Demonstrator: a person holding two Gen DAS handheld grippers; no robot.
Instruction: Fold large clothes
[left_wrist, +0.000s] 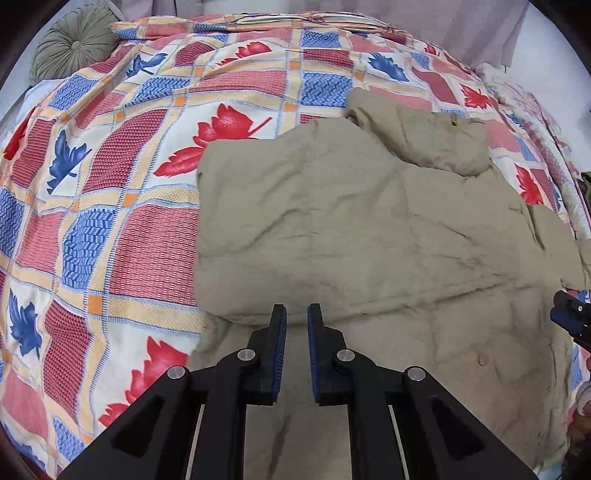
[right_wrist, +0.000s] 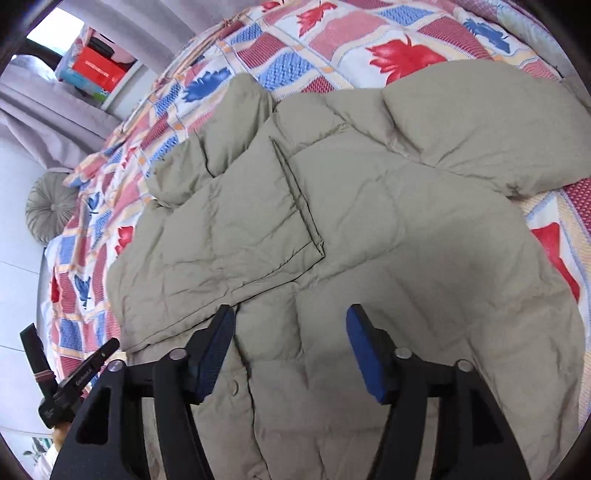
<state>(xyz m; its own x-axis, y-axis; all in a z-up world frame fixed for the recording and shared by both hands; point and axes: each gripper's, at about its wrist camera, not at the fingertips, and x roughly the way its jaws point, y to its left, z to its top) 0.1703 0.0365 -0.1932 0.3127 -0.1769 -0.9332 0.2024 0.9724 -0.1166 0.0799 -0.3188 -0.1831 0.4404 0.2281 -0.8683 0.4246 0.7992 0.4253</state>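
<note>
Your left gripper (left_wrist: 297, 314) hangs over the near edge of the bed with its blue pads nearly pressed together and nothing between them. Your right gripper (right_wrist: 290, 317) stands spread wide, also holding nothing, with the cloth lying below its fingers rather than between them. The puffy beige jacket (left_wrist: 369, 229) lies flat on the patterned bedspread (left_wrist: 122, 206), toward the bed's right side as the left camera sees it. One panel, with a sleeve (right_wrist: 236, 118) trailing beyond it, is already laid over the body, and its folded edge (right_wrist: 299, 192) runs away from you toward the head of the bed. That gives you the jacket's long axis: near edge to far edge, straight ahead of both tools. The other sleeve (right_wrist: 491, 125) bulges out unfolded at the far right, and the right gripper looks the closer of the two to it. I judge the next fold belongs to that hand, reaching forward and rightward. A round green cushion (left_wrist: 74, 48) sits at the bed's far left corner, well apart.
</note>
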